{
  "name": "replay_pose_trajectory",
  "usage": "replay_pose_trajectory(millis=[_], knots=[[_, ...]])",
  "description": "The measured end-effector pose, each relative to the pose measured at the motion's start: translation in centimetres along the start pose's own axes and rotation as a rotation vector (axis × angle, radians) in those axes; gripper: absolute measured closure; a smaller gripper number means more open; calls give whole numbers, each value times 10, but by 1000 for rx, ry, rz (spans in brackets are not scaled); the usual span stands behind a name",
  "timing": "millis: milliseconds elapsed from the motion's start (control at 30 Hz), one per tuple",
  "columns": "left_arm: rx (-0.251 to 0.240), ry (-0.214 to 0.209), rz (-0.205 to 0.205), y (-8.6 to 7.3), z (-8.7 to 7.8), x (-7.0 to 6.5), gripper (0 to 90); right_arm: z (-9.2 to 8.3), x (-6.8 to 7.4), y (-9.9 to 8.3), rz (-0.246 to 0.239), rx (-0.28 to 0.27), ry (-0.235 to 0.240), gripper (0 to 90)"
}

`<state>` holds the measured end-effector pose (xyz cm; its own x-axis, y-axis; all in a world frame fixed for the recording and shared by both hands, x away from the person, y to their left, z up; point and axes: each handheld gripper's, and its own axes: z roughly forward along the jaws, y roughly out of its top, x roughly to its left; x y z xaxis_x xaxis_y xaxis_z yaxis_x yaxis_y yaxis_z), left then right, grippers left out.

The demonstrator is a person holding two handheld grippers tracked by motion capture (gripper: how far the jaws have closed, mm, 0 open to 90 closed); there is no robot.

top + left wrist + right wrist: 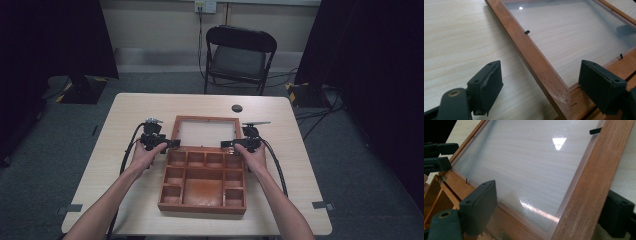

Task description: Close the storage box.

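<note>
My left gripper (170, 144) sits left of centre in the high view, jaws spread wide astride the lid's (205, 132) left rail, not pinching it. The box (204, 201) lies mid-table (125, 110), its glass lid laid flat beyond the compartments. Right of centre, my right gripper (226, 145) straddles the lid's right rail, jaws apart, gripping nothing that I can see.

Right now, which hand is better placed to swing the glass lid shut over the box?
Roughly even, slightly right: the right claw has the lid frame's side rail between open jaws; the left claw straddles only its corner.
</note>
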<state>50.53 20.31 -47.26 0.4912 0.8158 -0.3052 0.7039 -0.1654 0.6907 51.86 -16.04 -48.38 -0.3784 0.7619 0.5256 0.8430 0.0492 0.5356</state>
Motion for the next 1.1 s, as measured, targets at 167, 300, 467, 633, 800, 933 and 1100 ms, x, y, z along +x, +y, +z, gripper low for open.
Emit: replay_pose_trajectory(millis=[167,300,467,633,800,933,1100], knots=[[-6,2,5,-1,0,0,187,0,0,0,-2,-1,-2,128],[-7,-3,1,-1,0,1,185,-2,-1,0,-7,2,2,146],[-1,-14,-21,-1,2,3,164,-5,-5,-1,-23,-15,19,175],[2,-22,-16,-1,2,3,164,-5,-5,-2,-35,-31,12,174],[-5,-40,-35,-1,4,4,153,-7,-1,-1,-58,-38,-5,174],[-5,-62,-49,-1,6,5,151,-8,1,-1,-79,-51,-19,173],[-7,-66,-52,0,5,4,149,-10,5,-1,-116,-66,-39,173]])
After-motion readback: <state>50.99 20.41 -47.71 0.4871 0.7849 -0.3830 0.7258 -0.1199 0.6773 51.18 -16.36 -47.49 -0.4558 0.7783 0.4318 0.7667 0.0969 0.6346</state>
